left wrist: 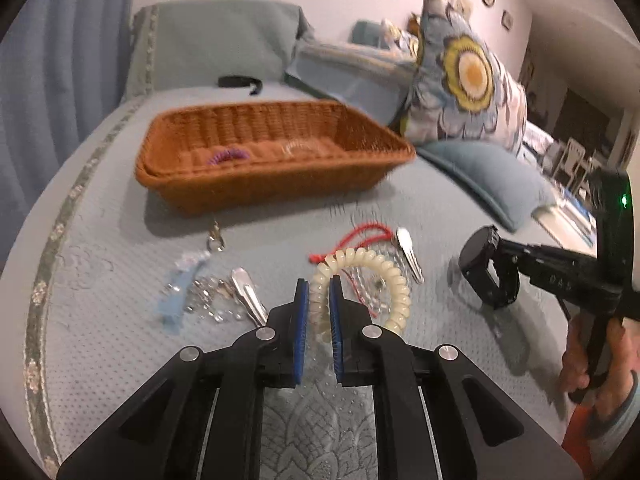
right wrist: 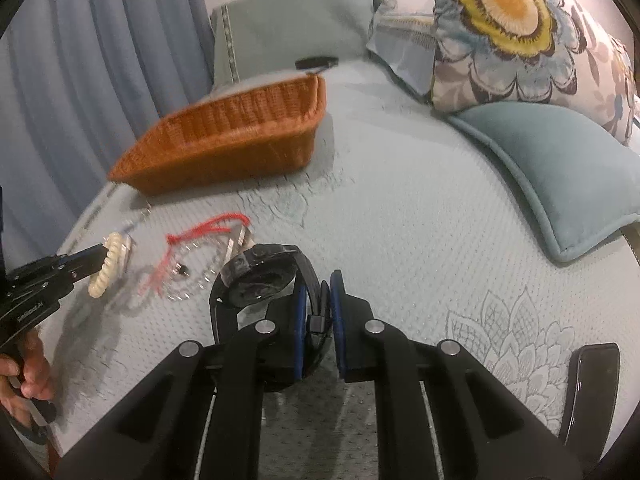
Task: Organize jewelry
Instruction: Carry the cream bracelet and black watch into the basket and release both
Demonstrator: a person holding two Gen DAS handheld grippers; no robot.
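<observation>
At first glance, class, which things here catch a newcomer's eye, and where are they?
The left gripper pinches a cream spiral bracelet among scattered jewelry on the bed. To its right, the right gripper grips a black watch by its strap. Behind them sits a wicker basket.

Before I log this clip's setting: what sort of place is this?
Likely a bedroom: the work surface is a quilted bed with pillows, a floral cushion, and a curtain alongside.
</observation>
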